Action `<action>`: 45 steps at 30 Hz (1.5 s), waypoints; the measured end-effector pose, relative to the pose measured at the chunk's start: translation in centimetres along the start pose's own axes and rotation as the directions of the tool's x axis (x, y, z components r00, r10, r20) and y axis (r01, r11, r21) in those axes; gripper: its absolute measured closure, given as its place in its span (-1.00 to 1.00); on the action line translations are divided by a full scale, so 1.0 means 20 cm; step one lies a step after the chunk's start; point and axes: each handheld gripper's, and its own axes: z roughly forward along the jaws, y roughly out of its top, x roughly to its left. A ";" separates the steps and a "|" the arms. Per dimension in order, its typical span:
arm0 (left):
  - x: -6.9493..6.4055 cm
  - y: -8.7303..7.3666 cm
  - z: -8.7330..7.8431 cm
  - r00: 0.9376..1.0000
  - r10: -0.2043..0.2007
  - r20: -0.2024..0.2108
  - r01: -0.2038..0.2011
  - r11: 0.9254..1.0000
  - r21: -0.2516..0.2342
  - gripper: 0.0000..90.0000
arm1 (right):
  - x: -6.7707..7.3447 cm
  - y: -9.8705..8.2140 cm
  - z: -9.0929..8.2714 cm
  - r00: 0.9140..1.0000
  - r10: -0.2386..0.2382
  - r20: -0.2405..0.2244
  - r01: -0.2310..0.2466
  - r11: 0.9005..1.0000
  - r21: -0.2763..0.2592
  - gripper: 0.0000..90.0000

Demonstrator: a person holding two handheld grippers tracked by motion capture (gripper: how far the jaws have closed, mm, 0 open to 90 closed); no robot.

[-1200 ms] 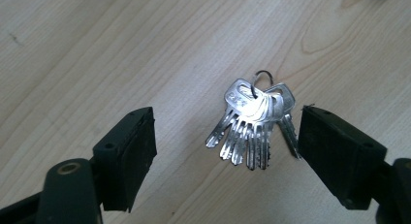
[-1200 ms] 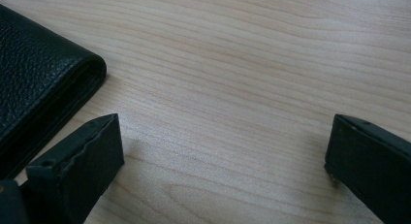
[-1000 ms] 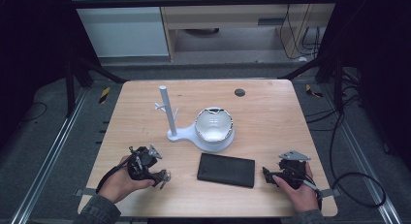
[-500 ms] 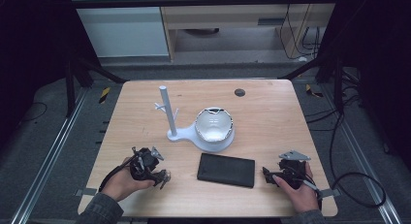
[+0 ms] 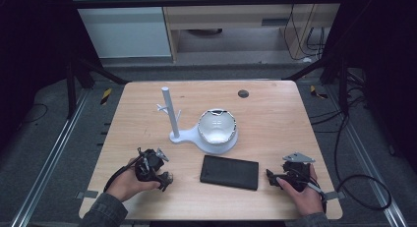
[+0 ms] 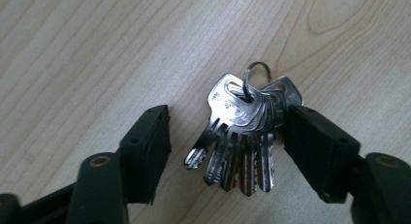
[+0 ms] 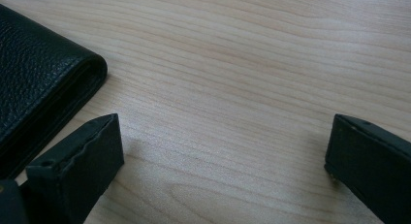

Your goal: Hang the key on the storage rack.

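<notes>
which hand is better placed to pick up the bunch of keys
Left. The left gripper already has the keys between its open jaws, which have just been opening, on the table. One pad sits against the bunch, the other is apart. The right gripper stands open over bare wood beside the black wallet.

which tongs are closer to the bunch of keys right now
Left. The left tongs straddle the bunch of keys on the table, jaws just reopened. The right tongs sit beyond the black wallet.
</notes>
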 end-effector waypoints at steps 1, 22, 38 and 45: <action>0.00 0.00 0.00 1.000 0.000 -0.001 0.000 1.000 -0.004 -0.22 | 0.00 0.00 0.00 1.000 0.000 0.000 0.000 1.000 0.000 -0.99; -0.06 0.02 -0.04 1.000 0.010 -0.020 -0.010 0.999 0.044 0.78 | 0.00 0.00 0.00 1.000 -0.004 0.000 0.004 1.000 -0.003 -0.99; -0.04 0.02 -0.05 0.999 0.008 -0.041 -0.006 0.999 0.046 1.00 | 0.00 0.00 0.00 1.000 -0.006 -0.001 0.006 1.000 -0.003 -0.99; -0.04 0.01 -0.02 0.999 0.016 -0.051 -0.013 0.999 0.047 0.99 | 0.01 0.00 0.00 1.000 -0.008 -0.004 0.008 1.000 -0.003 -0.99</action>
